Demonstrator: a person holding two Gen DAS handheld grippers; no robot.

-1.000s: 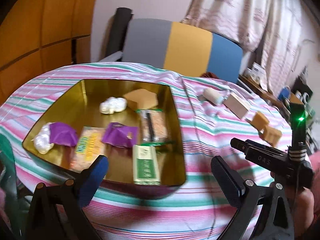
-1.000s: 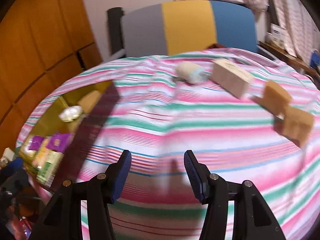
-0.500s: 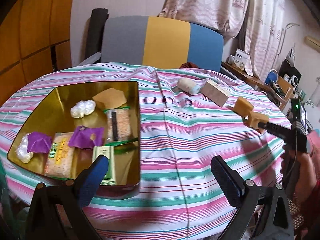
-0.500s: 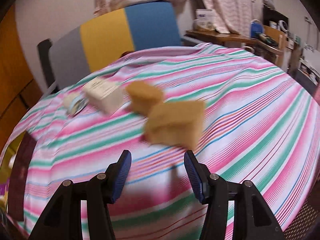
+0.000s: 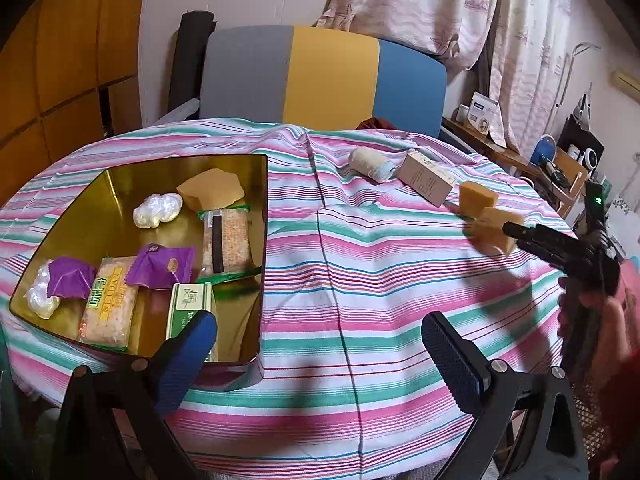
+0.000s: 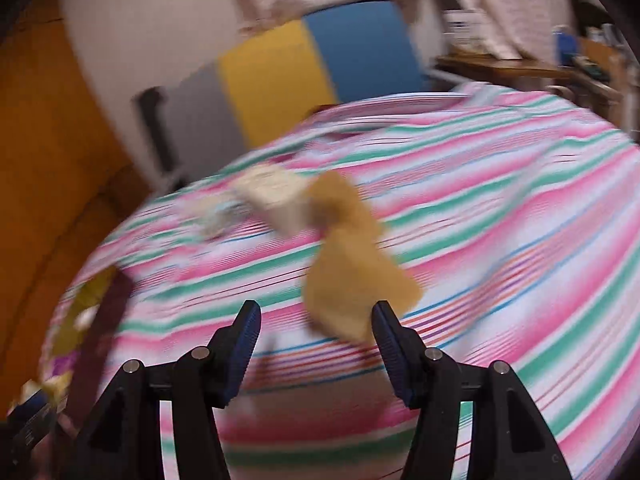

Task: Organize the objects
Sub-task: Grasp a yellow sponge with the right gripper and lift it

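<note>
A gold tray [image 5: 262, 216] on the left of the striped table holds several wrapped snacks, a tan block and white wads. To the right lie a pale roll [image 5: 370, 164], a beige box [image 5: 426, 178] and two tan blocks, the far one [image 5: 478, 198] and the near one [image 5: 490, 230]. My left gripper [image 5: 320, 350] hangs open over the table's near edge, holding nothing. My right gripper [image 6: 318, 340] is open and its jaws are opening. The near tan block [image 6: 352, 280] lies just ahead, its near end reaching in between the fingertips, with neither pad on it. In the left wrist view the right gripper [image 5: 516, 236] points at that block.
A grey, yellow and blue chair back [image 5: 320, 76] stands behind the table. Curtains and a cluttered side shelf [image 5: 560, 164] are at the right. A hand [image 5: 592, 320] holds the right gripper by the table's right edge. The right wrist view is blurred.
The right gripper has swung right across the table, from facing the cloth by the tray to the tan blocks, and its jaws stand wider. The left view has shifted right.
</note>
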